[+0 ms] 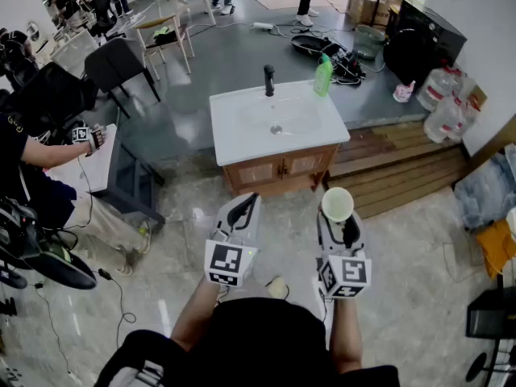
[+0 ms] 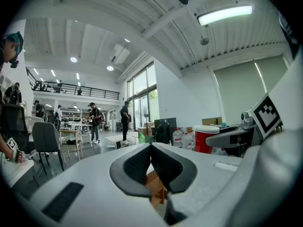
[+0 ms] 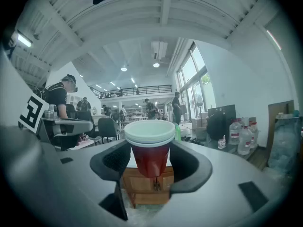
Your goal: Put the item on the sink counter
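The right gripper [image 1: 338, 226] has its jaws spread wide and closed on a red cup [image 3: 149, 155], one pad pressed to each side of it, and the cup stands upright between them. Its white rim looks layered, so this may be more than one cup nested together; the right gripper view is not sharp enough to settle that. In the head view only the cup's pale mouth shows, and its body and base are hidden behind the gripper.

The left gripper [image 2: 151, 167] holds nothing. Its dark pads meet at their tips, leaving only a narrow slit lower down, and a bit of brown wood shows through the slit.

The cup is not on the sink counter [image 1: 234, 131]. It is held in the air above the tiled floor, well apart from the counter and on the near side of its wooden cabinet [image 1: 278, 170]. On the white top a black faucet [image 1: 269, 80] stands behind the basin, and a green bottle [image 1: 323, 76] stands at the back right corner. In the right gripper view the cup covers most of the counter top, so little more than the cabinet doors shows beneath it.

The person's forearms run up from the bottom edge, where the body is cut off. A seated person [image 1: 32, 168] at the left is partly out of frame.
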Motion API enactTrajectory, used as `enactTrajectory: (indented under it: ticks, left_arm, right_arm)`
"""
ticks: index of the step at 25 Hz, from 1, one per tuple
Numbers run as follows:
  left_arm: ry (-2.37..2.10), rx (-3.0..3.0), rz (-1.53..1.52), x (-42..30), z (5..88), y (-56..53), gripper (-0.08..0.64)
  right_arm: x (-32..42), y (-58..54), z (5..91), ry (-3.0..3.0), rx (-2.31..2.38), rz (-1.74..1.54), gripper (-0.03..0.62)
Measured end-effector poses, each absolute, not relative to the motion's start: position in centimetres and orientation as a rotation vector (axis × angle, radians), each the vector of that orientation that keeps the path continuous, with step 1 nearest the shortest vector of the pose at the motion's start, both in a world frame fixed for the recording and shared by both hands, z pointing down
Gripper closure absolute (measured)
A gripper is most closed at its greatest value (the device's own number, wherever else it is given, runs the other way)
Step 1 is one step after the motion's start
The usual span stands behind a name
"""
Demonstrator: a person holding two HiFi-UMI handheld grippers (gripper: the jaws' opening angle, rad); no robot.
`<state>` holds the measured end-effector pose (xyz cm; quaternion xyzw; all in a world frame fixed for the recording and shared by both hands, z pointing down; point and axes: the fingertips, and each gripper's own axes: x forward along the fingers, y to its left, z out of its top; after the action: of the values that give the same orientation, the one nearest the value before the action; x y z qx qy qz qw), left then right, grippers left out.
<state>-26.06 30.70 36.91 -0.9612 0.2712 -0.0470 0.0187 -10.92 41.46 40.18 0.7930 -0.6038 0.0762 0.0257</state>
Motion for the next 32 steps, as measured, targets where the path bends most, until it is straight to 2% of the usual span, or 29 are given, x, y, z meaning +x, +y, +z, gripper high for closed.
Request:
enactTrajectory:
  ticks: [19,32]
  left_arm:
    - [0.781,-3.014,-0.165,-23.1,37.1,31.3,0.558]
    - [0.742,-3.036,-0.198,-16.4,37.7,23.4,0.558]
  right_arm:
    - [-8.7,42.0,40.3,-1.872,2.493,0.221,0.333]
    - [-2.5,34.8,41.0,-1.839,2.509,0.264,0.333]
